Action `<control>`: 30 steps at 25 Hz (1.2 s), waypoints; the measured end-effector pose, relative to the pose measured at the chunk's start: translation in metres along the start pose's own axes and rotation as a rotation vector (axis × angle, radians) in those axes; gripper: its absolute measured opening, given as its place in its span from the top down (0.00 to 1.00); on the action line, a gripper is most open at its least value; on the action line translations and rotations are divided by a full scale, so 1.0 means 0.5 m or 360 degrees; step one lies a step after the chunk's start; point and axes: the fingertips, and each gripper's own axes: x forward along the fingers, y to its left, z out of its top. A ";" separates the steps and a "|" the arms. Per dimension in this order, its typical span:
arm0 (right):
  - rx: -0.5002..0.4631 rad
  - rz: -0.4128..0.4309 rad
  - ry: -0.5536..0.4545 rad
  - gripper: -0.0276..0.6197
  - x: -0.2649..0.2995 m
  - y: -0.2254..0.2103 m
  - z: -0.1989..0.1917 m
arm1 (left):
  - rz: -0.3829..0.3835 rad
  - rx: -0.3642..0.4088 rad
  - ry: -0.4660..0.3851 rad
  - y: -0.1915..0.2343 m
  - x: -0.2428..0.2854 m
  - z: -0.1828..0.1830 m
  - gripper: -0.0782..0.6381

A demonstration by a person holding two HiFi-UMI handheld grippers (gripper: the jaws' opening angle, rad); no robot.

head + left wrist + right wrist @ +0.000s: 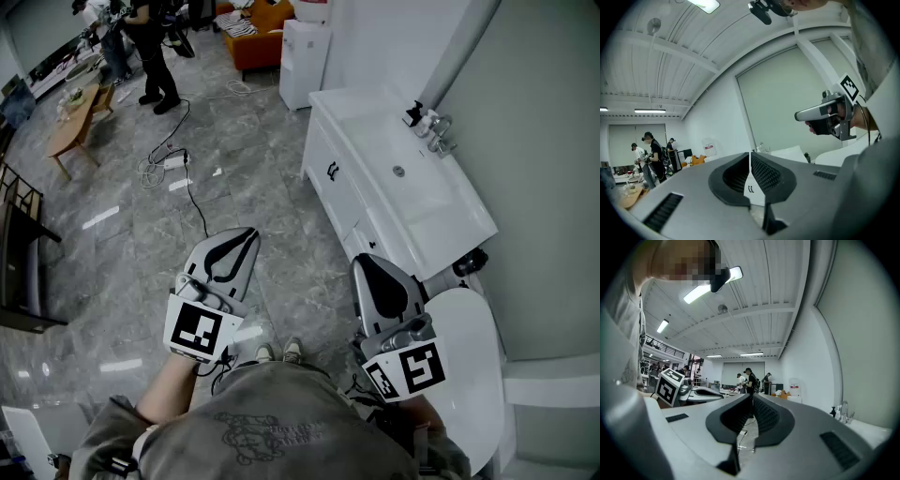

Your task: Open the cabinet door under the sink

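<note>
The white sink unit (441, 211) stands against the right wall, with a faucet (437, 131) at its back. Its cabinet door (322, 150) faces the floor space and is closed, with a pair of black handles (332, 171) on its front. My left gripper (246, 234) is held level over the grey floor, left of the unit, jaws shut and holding nothing. My right gripper (364, 262) is level too, close to the unit's near corner, shut and holding nothing. In the left gripper view the handles (750, 189) show past the closed jaws of the left gripper (750, 155). The right gripper (751, 397) points into the room.
A white toilet (464, 361) sits just right of my right hand, with a black object (473, 262) between it and the unit. A cable and power strip (173, 159) lie on the floor. People (150, 47), a wooden table (80, 117) and an orange sofa (258, 33) are farther off.
</note>
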 end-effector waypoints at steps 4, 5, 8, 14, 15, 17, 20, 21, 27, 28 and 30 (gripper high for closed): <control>0.0012 -0.0025 -0.0022 0.90 -0.005 -0.016 0.004 | -0.0003 0.0020 -0.0008 -0.005 0.005 0.007 0.85; 0.0018 -0.0029 -0.0025 0.90 -0.006 -0.019 0.003 | -0.0001 0.0014 -0.0004 -0.007 0.005 0.006 0.85; 0.0041 -0.0028 -0.0023 0.90 -0.006 -0.024 -0.008 | 0.0001 0.0032 0.0000 -0.009 0.008 -0.001 0.85; 0.0048 -0.0008 -0.0015 0.90 -0.002 -0.045 -0.020 | 0.0017 0.0021 0.0015 -0.017 0.030 -0.003 0.85; 0.0050 -0.0004 -0.0015 0.90 -0.002 -0.051 -0.022 | 0.0019 0.0018 0.0018 -0.019 0.035 -0.003 0.85; 0.0050 0.0002 -0.0017 0.90 0.001 -0.064 -0.028 | 0.0025 0.0014 0.0018 -0.025 0.047 -0.003 0.85; 0.0044 0.0020 -0.0028 0.90 0.003 -0.089 -0.036 | 0.0036 0.0048 0.0008 -0.035 0.070 -0.003 0.85; 0.0036 0.0030 -0.0032 0.90 0.004 -0.095 -0.037 | 0.0040 0.0064 0.0010 -0.038 0.076 -0.003 0.85; 0.0046 0.0063 -0.0052 0.90 0.009 -0.135 -0.059 | 0.0068 0.0072 0.0000 -0.058 0.114 -0.013 0.85; 0.0053 0.0061 -0.0050 0.90 0.011 -0.143 -0.066 | 0.0069 0.0075 0.0000 -0.061 0.123 -0.016 0.85; 0.0051 0.0054 -0.0036 0.90 0.017 -0.162 -0.081 | 0.0063 0.0081 0.0005 -0.067 0.140 -0.022 0.85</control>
